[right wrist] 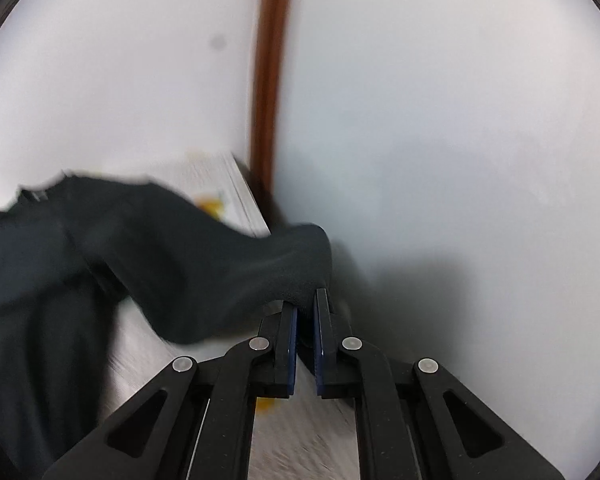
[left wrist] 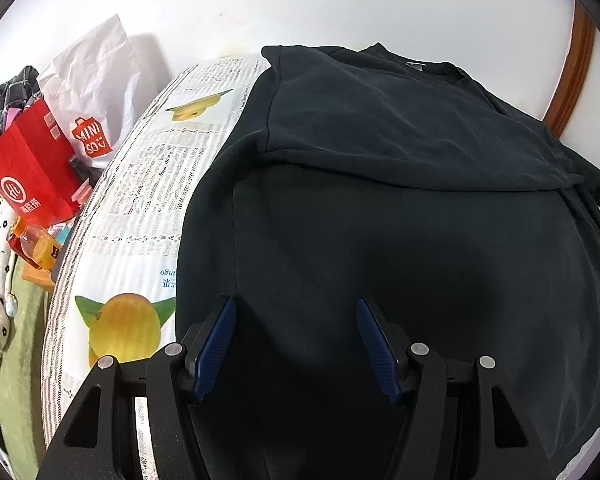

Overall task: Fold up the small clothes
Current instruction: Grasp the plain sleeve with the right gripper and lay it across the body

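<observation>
A dark navy shirt (left wrist: 400,208) lies spread on a table covered with a fruit-print cloth (left wrist: 140,208). Its left side is folded inward, with the neckline at the far end. My left gripper (left wrist: 296,304) is open and empty, hovering over the shirt's near half. In the blurred right wrist view, my right gripper (right wrist: 306,300) is shut on the end of the shirt's sleeve (right wrist: 236,264), holding it lifted off the table's right edge. The rest of the shirt (right wrist: 32,272) stretches away to the left.
A white wall (left wrist: 300,8) stands right behind the table, with a brown wooden strip (left wrist: 572,68) at the right. Left of the table are a red paper bag (left wrist: 36,168), a white Miniso bag (left wrist: 96,92), a bottle of orange drink (left wrist: 36,246) and piled fabrics.
</observation>
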Demonstrator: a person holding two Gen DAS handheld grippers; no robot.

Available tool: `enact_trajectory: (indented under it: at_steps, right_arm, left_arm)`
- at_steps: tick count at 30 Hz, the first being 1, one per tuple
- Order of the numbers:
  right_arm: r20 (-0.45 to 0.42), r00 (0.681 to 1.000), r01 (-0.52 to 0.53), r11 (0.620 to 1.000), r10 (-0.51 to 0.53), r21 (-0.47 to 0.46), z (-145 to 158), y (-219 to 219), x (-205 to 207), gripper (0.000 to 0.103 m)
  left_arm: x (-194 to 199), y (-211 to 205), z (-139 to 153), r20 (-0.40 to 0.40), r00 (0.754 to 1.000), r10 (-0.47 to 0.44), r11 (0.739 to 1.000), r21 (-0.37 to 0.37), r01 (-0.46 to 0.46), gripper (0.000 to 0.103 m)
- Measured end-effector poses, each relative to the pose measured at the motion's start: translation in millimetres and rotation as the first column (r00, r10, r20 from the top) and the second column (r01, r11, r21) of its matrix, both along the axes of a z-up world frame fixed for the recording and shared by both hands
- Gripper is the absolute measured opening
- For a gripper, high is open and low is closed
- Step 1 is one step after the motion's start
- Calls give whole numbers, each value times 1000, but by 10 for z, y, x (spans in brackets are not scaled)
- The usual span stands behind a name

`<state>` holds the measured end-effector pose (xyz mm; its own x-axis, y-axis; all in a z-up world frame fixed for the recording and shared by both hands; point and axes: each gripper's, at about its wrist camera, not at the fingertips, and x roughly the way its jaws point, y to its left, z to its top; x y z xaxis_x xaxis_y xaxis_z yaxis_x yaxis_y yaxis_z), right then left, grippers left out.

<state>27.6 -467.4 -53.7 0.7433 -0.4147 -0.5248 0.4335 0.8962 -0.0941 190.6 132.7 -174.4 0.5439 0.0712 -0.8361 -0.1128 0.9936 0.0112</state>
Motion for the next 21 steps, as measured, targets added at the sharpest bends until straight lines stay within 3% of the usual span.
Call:
enact_trajectory:
  at_steps: [5, 11, 16, 21]
  right_arm:
    - [110, 979, -171, 985, 172, -15, 612, 750, 316, 6]
    - [164, 898, -407, 912, 409, -47, 868, 1934, 819, 6]
    - [130, 838, -533, 846, 530, -13, 551, 2706, 1141, 7]
    - [-26, 832, -554, 832, 554, 9, -202, 3152, 1692, 8]
  left_arm:
    - [-61, 49, 14, 5, 1000, -5, 1000, -22, 6, 61]
    - [-138, 116, 3, 17, 1000, -10, 999, -45, 11, 64]
    - [-162, 81, -10, 30, 999, -19, 999, -36, 21, 67]
    - [-180, 75, -9, 35, 999, -23, 999, -41, 25, 67]
